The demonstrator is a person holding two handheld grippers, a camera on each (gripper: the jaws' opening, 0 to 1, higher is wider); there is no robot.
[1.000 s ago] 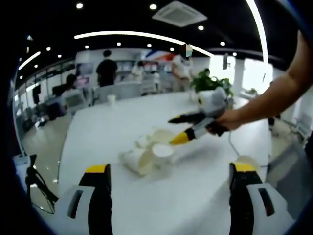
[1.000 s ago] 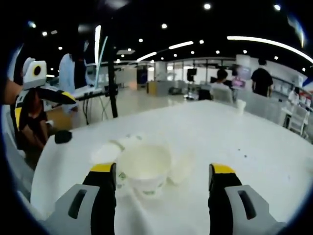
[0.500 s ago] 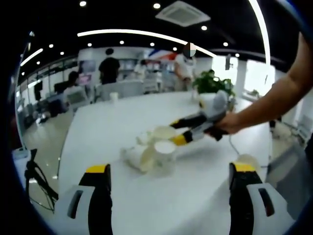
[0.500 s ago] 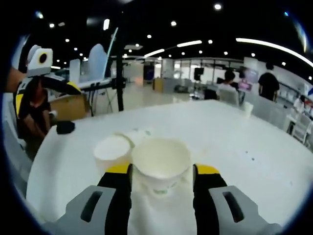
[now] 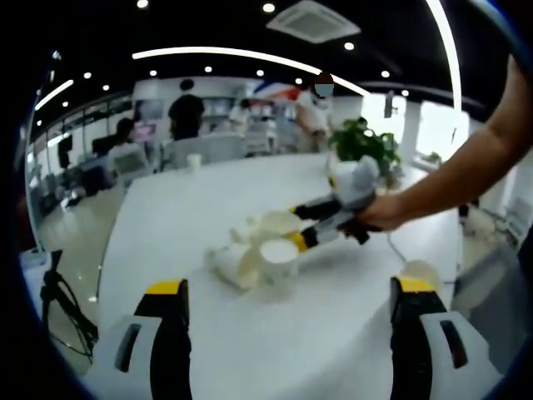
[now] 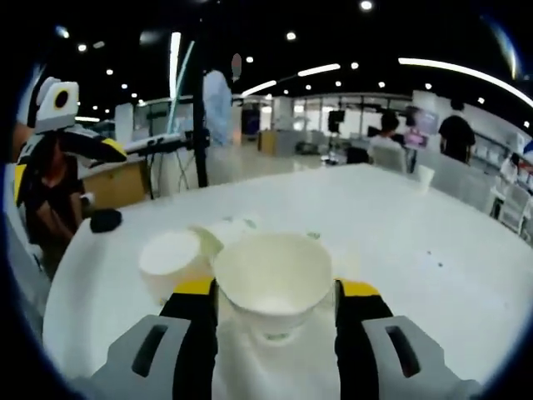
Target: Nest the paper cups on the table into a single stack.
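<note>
Several white paper cups lie clustered mid-table. My right gripper (image 6: 276,287) is shut on an upright paper cup (image 6: 271,279), one jaw on each side of its wall. Just left of it sits a second cup (image 6: 171,262), with more cups (image 6: 229,233) behind. From the left gripper view, the right gripper (image 5: 298,227) reaches in from the right, a hand behind it, holding the held cup (image 5: 279,254) beside a cup lying on its side (image 5: 237,267). My left gripper (image 5: 290,286) is open and short of the cluster, nothing between its jaws. It also appears as the left gripper (image 6: 62,137) at far left.
The white table (image 5: 208,200) stretches away from me. A small black object (image 6: 104,221) lies near its edge. A lone cup (image 6: 426,177) stands far off. A potted plant (image 5: 362,142) is behind the hand. A white round thing (image 5: 420,271) sits near my right jaw. People stand in the background.
My right gripper's jaws have closed from wide apart onto the upright cup, which now sits closer to the camera. The left gripper has stayed open and nearly still.
</note>
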